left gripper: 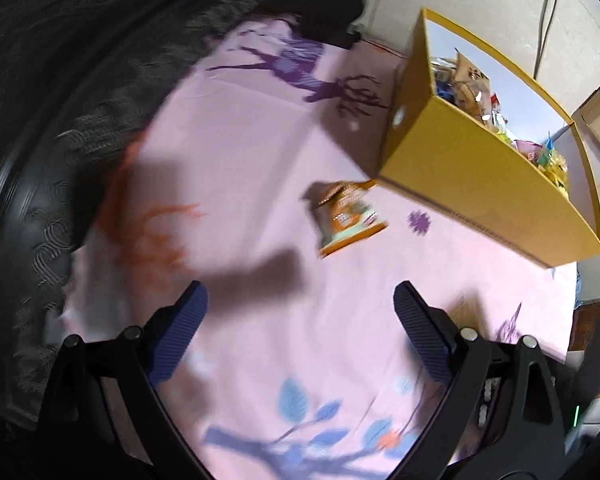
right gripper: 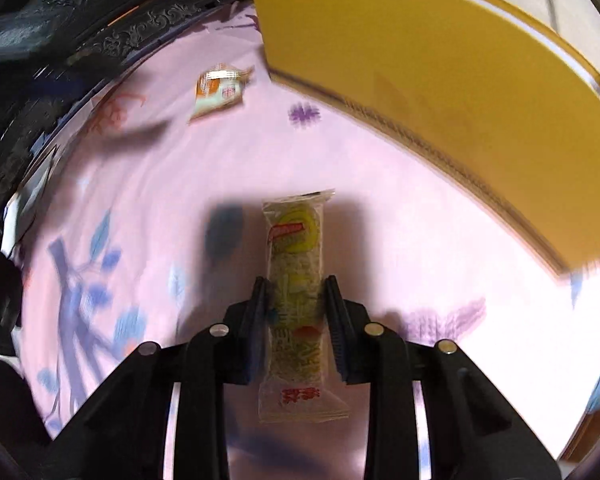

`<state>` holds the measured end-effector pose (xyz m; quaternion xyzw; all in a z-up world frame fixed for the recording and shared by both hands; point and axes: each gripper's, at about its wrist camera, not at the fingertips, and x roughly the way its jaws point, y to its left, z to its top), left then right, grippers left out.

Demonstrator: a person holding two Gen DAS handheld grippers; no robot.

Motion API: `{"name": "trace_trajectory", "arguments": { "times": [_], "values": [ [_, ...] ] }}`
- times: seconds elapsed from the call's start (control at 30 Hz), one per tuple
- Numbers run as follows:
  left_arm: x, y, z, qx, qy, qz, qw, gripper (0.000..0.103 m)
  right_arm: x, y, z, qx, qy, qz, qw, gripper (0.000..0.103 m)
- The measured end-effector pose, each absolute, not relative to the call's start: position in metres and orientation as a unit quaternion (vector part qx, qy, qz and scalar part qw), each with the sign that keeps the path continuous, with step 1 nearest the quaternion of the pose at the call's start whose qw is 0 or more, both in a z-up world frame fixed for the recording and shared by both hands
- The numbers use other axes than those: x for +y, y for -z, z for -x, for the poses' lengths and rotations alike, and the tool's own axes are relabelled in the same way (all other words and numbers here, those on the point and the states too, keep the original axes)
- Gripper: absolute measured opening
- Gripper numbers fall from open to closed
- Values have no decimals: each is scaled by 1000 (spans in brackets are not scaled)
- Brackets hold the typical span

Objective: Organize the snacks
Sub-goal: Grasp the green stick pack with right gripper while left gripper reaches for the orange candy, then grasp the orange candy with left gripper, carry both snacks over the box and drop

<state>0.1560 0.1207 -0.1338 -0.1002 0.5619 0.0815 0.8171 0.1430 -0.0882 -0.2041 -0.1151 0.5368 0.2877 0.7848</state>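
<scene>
The work surface is a table covered by a pink cloth (left gripper: 260,160) printed with deer and leaf motifs. A yellow box (left gripper: 460,168) stands toward the far right corner of the cloth, and the left wrist view shows it already holding a mixed heap of wrapped snacks (left gripper: 472,92), so a fair part of the sorting appears done. Two items are seen outside the box. The first, an orange-and-green snack packet (left gripper: 346,216), lies flat on the cloth just beside the near corner of the box, touched by nothing. The second, a long clear-wrapped snack bar (right gripper: 296,280), lies in the open middle of the cloth, clear of the box's long side. The right gripper (right gripper: 296,294) is pinched onto this bar across its width, both pads pressing its sides near mid-length; whether the bar has left the cloth cannot be told. The left gripper (left gripper: 300,316) hangs over bare cloth with its jaws spread wide and nothing between them, the orange-and-green packet lying ahead of it and apart. Judgement: the task is well advanced but incomplete; the gripped bar is not yet in the box, and the packet by the box corner remains to be collected. Both views are blurred, so other stray items beyond the visible cloth cannot be excluded.
</scene>
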Motion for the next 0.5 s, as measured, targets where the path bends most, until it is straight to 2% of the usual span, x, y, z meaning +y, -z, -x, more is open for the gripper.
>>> {"name": "trace_trajectory", "arguments": {
  "times": [0.23, 0.43, 0.5],
  "values": [
    [98, 182, -210, 569, -79, 64, 816, 96, -116, 208, -122, 536, -250, 25, 806, 30],
    [104, 212, -228, 580, -104, 80, 804, 95, -115, 207, -115, 522, -228, 12, 822, 30],
    [102, 211, -230, 570, -103, 82, 811, 89, -115, 206, -113, 520, -221, 12, 825, 31]
  ]
}}
